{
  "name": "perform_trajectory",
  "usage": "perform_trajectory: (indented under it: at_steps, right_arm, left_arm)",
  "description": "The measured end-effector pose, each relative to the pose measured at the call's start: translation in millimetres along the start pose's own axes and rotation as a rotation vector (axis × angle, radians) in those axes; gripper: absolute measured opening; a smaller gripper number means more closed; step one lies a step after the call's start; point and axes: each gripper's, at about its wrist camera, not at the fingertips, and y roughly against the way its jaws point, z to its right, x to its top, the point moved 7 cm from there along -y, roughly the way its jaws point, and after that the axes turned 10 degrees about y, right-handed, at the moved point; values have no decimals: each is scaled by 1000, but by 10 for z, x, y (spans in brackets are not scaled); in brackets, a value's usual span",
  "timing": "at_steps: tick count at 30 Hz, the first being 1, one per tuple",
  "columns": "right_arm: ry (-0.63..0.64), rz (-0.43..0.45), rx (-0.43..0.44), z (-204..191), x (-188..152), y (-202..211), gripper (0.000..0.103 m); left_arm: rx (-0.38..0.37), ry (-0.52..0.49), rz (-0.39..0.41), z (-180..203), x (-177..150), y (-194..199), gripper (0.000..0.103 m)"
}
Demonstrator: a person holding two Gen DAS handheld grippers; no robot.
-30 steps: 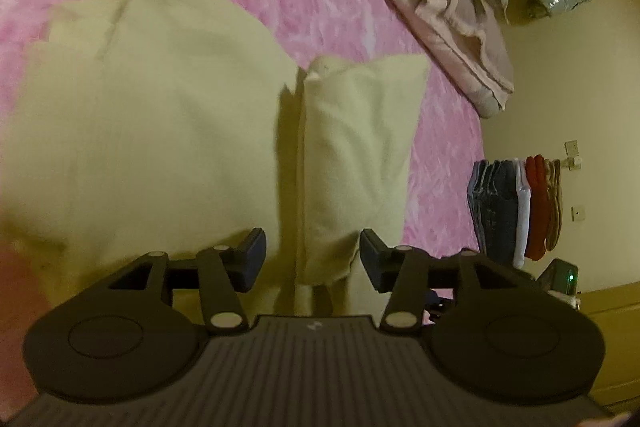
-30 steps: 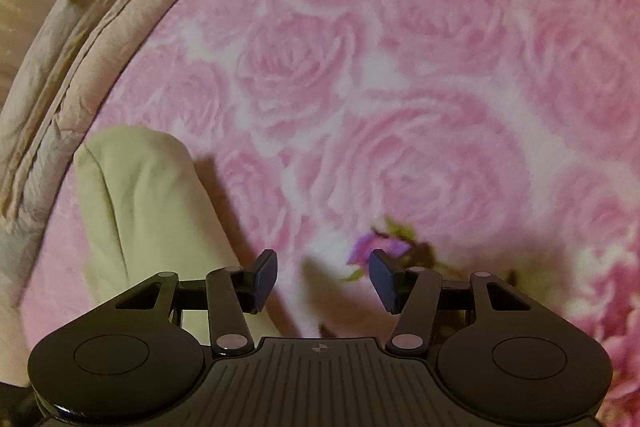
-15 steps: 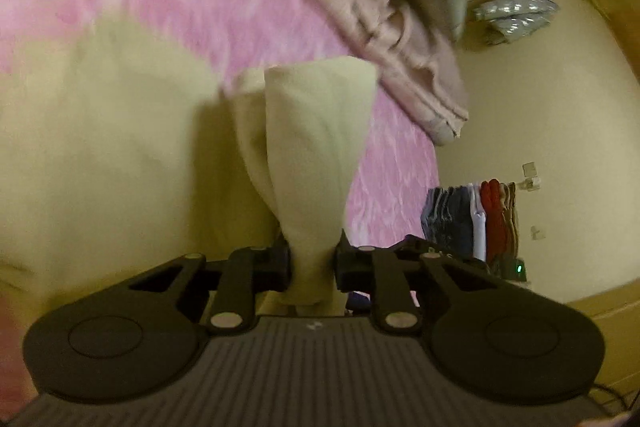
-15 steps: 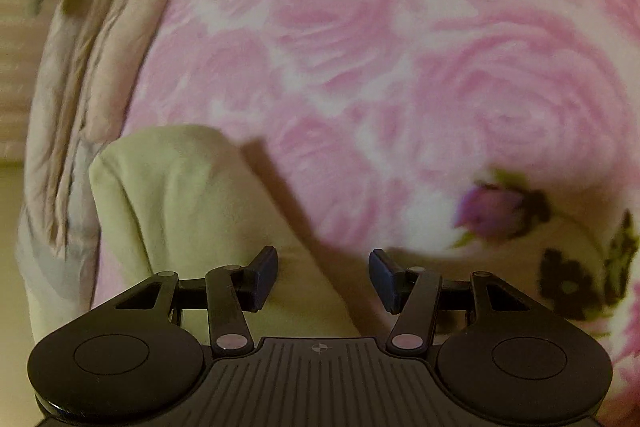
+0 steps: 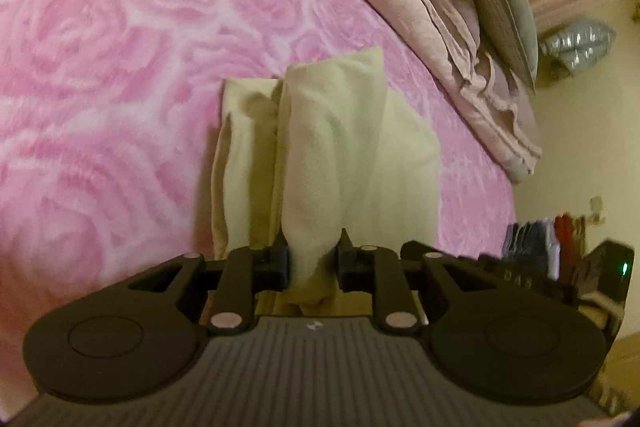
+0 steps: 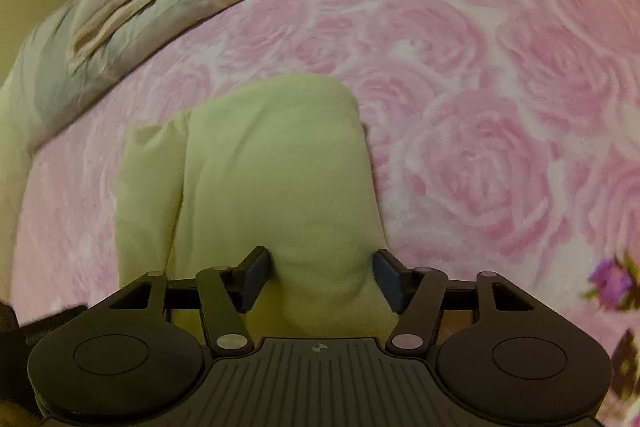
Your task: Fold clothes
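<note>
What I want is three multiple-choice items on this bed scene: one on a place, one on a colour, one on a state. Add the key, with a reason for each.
1. The garment lies on
A. the rose-patterned bedspread
B. a wooden floor
C. a chair seat

2. The garment's colour is
A. red
B. dark blue
C. pale yellow

3. Between the fingers of the left tool there is
A. nothing
B. a fold of the garment
C. a corner of a pillow

Key:
1 A: pink roses surround the cloth on every side in both views.
2 C: the whole cloth reads pale yellow against the pink.
3 B: a pinched ridge of yellow cloth runs up from between the pads, though the jaws are opening.
</note>
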Motion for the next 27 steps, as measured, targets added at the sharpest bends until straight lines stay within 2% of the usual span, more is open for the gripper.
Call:
perform_trajectory:
  at_steps: [2,4,5,6,7,8,11,13,18,21,23,27]
  right_arm:
    - [8,4,14,11,29,31,62]
    - [1,17,29,60,89,75,62]
    - [-7,32,29,104,136,96,62]
    - [-15,26,36,128,157,69,62]
    - [-22,19,43,153,178,42,62]
    - [-30,13,50,177,198,15,62]
    - [-20,10,81,128,217,-50,62]
    - [49,22,55,19,207,-51,62]
    - [181,24,33,-112,164,-155,70]
    - [153,19,67,-24,236,-76,70]
    - [112,37,85,105,331,7,70]
    - [12,42,132,340,522,-8,70]
  left_arm:
    - [-13,36,-3,-23,18,33,23]
    - [-26,60,-2,-17,68,42,35]
    - [-34,65,0,-6,98,28,37]
    - [-43,70,2,5,129,13,36]
    - [-51,75,4,16,159,-2,29]
    - [-59,69,5,32,180,-12,11]
    - [-51,-25,41,84,141,82,10]
    - [-25,-12,62,-30,105,128,11]
    - [46,-11,46,-111,120,65,23]
    - [52,-45,27,5,228,186,27]
    - [41,-44,24,64,337,267,48]
    - [59,-67,34,161,615,141,54]
